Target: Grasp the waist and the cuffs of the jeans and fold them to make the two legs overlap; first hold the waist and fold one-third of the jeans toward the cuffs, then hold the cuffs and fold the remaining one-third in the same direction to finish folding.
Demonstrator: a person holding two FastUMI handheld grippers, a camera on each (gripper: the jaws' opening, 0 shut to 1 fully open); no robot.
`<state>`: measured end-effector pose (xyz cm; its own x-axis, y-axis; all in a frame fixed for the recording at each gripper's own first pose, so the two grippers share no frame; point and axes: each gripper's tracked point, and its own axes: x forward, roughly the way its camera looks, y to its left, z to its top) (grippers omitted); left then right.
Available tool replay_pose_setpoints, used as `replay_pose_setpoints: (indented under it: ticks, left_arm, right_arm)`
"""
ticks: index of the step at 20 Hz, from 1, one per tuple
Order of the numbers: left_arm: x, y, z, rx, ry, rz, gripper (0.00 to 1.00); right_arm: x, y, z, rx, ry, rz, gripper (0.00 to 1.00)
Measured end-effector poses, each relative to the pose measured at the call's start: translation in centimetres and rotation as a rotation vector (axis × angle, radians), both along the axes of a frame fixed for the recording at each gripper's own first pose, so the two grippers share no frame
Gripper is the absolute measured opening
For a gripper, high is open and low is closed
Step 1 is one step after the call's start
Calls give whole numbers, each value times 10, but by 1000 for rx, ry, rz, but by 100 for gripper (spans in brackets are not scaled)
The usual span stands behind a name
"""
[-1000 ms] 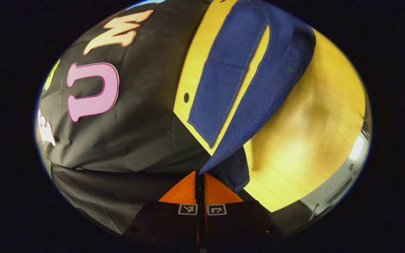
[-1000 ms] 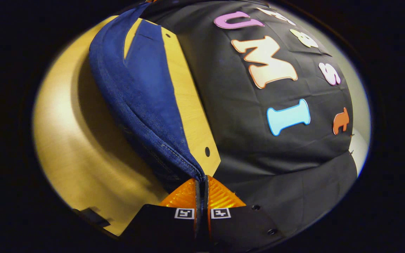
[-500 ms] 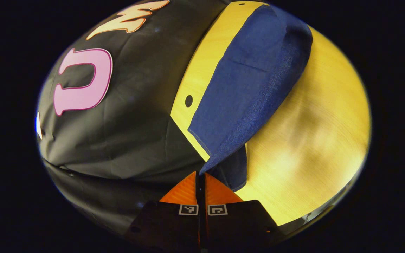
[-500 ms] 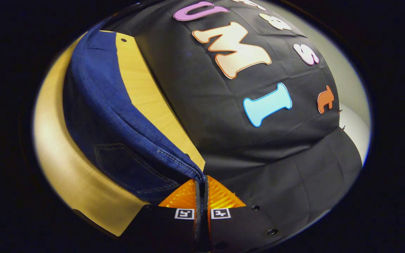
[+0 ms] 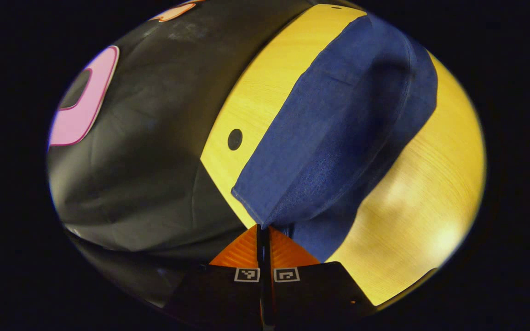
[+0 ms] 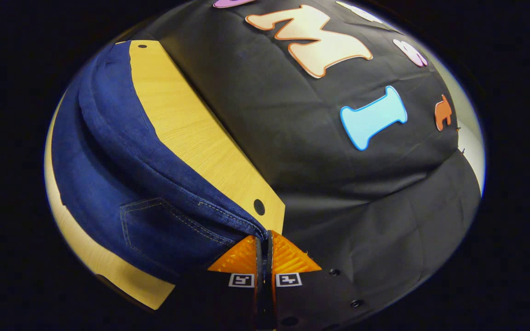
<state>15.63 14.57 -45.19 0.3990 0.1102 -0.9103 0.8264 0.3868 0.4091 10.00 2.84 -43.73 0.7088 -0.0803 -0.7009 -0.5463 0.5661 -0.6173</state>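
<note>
Left gripper view: the left tongs (image 5: 263,230) are clamped on a corner of the blue jeans (image 5: 334,138), which stretch away over the yellow desk (image 5: 256,92). Right gripper view: jeans (image 6: 108,174) lie left on the desk (image 6: 191,138); right tongs (image 6: 264,239) pinch their edge.

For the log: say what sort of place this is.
Probably a recording booth, not a home: a bare wooden table with drilled holes, a black cloth wall right behind it, and only jeans laid out.
</note>
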Motion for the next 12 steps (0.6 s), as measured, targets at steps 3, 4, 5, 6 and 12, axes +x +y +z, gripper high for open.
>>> replay_pose_setpoints:
  ticks: [3,4,5,6,12]
  left_arm:
    - [16,-8,-32,11,25,-43,0]
    - [17,-12,-38,14,32,-46,0]
    - [19,-12,-46,11,30,-40,0]
    - [18,-11,-54,4,37,-15,0]
    - [27,-26,-26,-205,-209,287,92]
  right_arm:
    - [9,6,-33,-9,57,-22,3]
    - [12,5,-44,-11,75,-39,3]
    - [16,1,-52,-13,85,-63,6]
    - [23,-7,-55,-23,74,-102,25]
    - [39,-36,-2,138,-70,-339,100]
